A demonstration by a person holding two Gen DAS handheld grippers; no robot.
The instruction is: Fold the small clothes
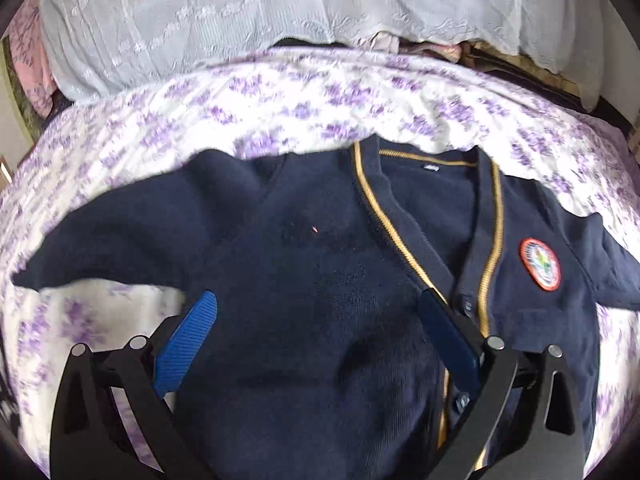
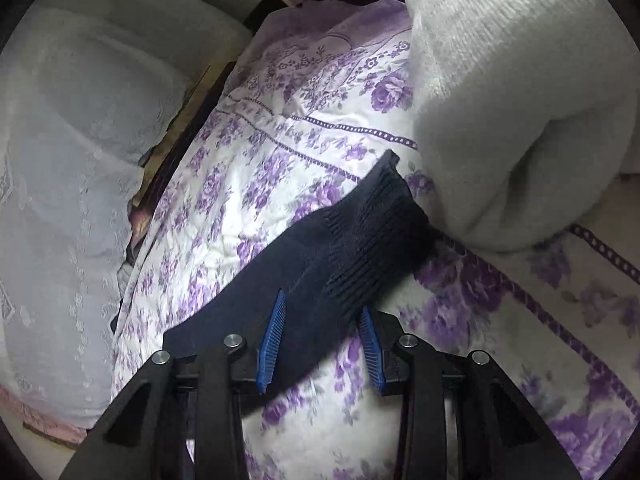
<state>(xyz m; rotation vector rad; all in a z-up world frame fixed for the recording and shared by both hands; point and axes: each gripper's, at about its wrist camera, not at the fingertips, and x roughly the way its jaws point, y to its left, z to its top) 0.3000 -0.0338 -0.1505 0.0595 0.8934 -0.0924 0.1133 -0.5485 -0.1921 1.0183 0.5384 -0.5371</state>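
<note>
Both tongs work over a navy cardigan (image 1: 320, 280) spread face up on the bed. Our left tongs (image 1: 320, 320) stand wide apart above its chest, gripping nothing. Our right tongs (image 2: 322, 334) sit about half closed with the ribbed sleeve cuff (image 2: 372, 236) running between the blue pads; we cannot tell whether they actually pinch the knit.

From the left wrist view, the gold-trimmed neckline (image 1: 432, 200) lies toward one o'clock and the round badge (image 1: 540, 264) toward three o'clock. The other sleeve trails off toward nine o'clock. Around the garment spreads a purple-flowered bedsheet (image 1: 280, 112); a white lace cover (image 1: 240, 20) lies at twelve o'clock, and a pale knitted blanket (image 2: 520, 100) sits at two o'clock in the right view.

We judge the fold barely begun: sleeves come first. Next, the right tongs need a firm pinch on the cuff, then carry it across the chest.
</note>
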